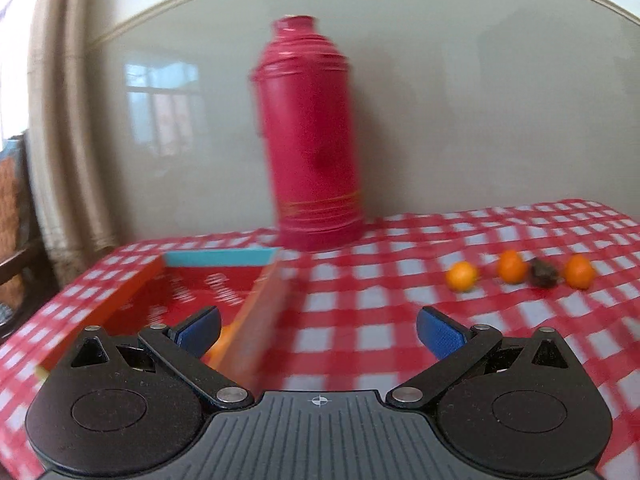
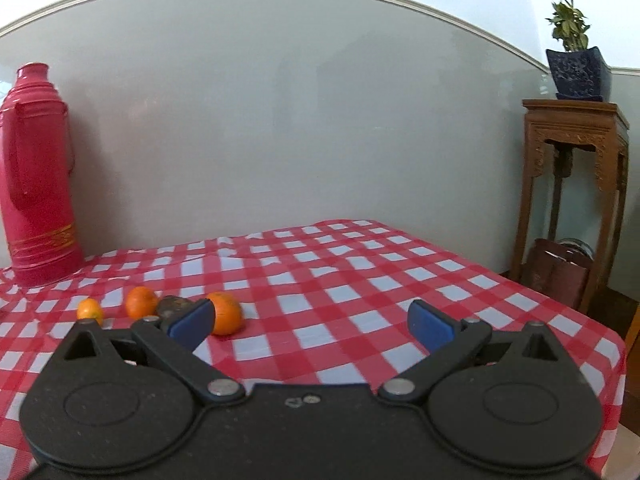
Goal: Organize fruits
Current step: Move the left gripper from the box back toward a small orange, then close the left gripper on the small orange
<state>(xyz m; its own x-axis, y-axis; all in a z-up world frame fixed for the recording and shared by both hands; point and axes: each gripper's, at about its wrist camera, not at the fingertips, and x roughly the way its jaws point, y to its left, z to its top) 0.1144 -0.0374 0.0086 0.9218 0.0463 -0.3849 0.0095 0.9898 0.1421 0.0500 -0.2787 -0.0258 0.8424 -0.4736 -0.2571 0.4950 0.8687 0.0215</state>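
Three small oranges point(image 1: 463, 276) point(image 1: 511, 266) point(image 1: 579, 271) and a dark brown fruit point(image 1: 543, 273) lie in a row on the red-checked tablecloth point(image 1: 360, 312), to the right of my open, empty left gripper point(image 1: 319, 330). A red and orange open box point(image 1: 192, 300) lies on the left, and an orange fruit point(image 1: 224, 342) shows inside it behind my left finger. In the right wrist view the same row of oranges point(image 2: 90, 309) point(image 2: 141, 302) point(image 2: 227, 313) and the dark fruit point(image 2: 173, 305) lies left of my open, empty right gripper point(image 2: 312, 324).
A tall red thermos point(image 1: 316, 136) stands at the back of the table against the grey wall; it also shows in the right wrist view point(image 2: 36, 176). A wooden stand point(image 2: 572, 192) with a potted plant point(image 2: 576, 68) stands beyond the table's right edge.
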